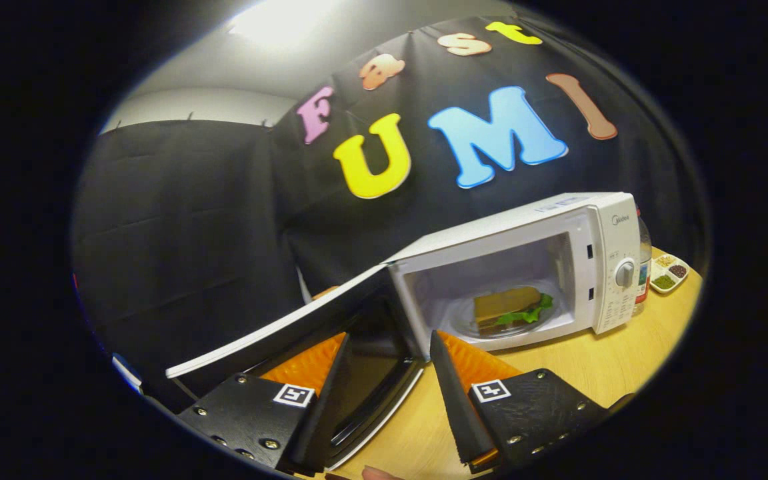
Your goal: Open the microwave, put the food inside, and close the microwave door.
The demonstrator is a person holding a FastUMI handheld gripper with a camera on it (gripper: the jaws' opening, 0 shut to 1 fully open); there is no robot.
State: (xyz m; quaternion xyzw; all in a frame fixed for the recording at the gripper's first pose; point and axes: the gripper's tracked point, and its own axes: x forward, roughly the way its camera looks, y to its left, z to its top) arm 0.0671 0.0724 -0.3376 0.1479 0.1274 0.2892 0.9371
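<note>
I see my gripper (387,347) with fingers apart, straddling the glossy door (304,333). One boxy white microwave (531,267) on the wooden table (597,367) holds one sandwich (511,308) inside.

1. I saw one bright ceiling light (277,23) overhead, blown out to white glare.
2. The black cloth booth wall (177,220) soaked up light and stayed dim, its folds barely readable.
3. The white boxy microwave (544,267) was evenly lit, its open cavity bright, and the sandwich with green lettuce (514,309) inside read sharp.
4. The dark glass of the open microwave door (364,380) carried a faint sheen.
5. Fisheye bending curved the pale wooden tabletop (597,360) and tilted everything.
6. The gripper (387,347), its fingers spread wide apart, looked slightly soft up close.
</note>
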